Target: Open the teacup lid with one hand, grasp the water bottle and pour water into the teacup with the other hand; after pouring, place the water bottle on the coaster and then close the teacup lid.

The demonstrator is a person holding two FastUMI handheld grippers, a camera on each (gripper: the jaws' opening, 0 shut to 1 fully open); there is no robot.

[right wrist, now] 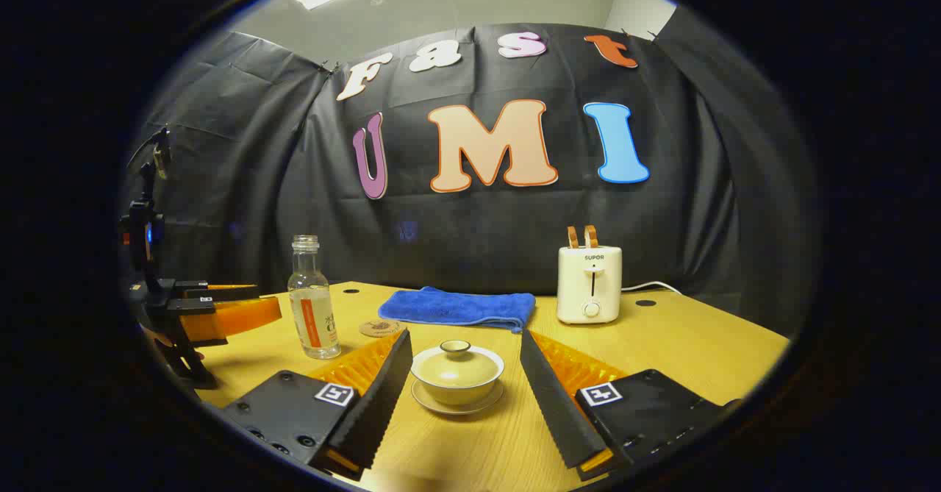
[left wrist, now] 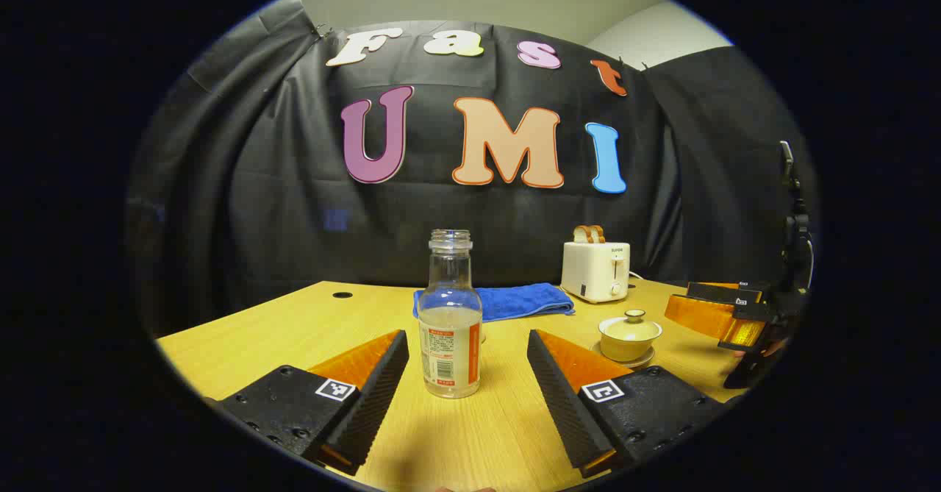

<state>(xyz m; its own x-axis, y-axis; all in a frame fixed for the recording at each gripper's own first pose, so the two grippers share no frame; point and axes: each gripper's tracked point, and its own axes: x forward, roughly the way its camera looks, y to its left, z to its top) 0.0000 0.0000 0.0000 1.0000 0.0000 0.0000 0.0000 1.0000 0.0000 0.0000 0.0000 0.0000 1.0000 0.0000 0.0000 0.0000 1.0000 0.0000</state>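
A clear, uncapped water bottle (left wrist: 449, 323) with a label stands upright on the wooden table, partly filled. My left gripper (left wrist: 467, 352) is open, its fingers on either side of the bottle and apart from it. The lidded teacup (right wrist: 456, 369) rests on its saucer in the right gripper view, lid on. My right gripper (right wrist: 464, 356) is open around the cup without touching it. The bottle (right wrist: 312, 308) stands to the cup's left, with the round coaster (right wrist: 381, 328) just behind. The teacup (left wrist: 629, 336) also appears right of the bottle in the left gripper view.
A folded blue towel (right wrist: 457, 307) lies at the back of the table (right wrist: 698, 345). A white toaster (right wrist: 589, 283) with toast stands at the back right, its cord trailing. The left gripper (right wrist: 213, 312) appears at the left edge; the right gripper (left wrist: 728, 315) at the right edge.
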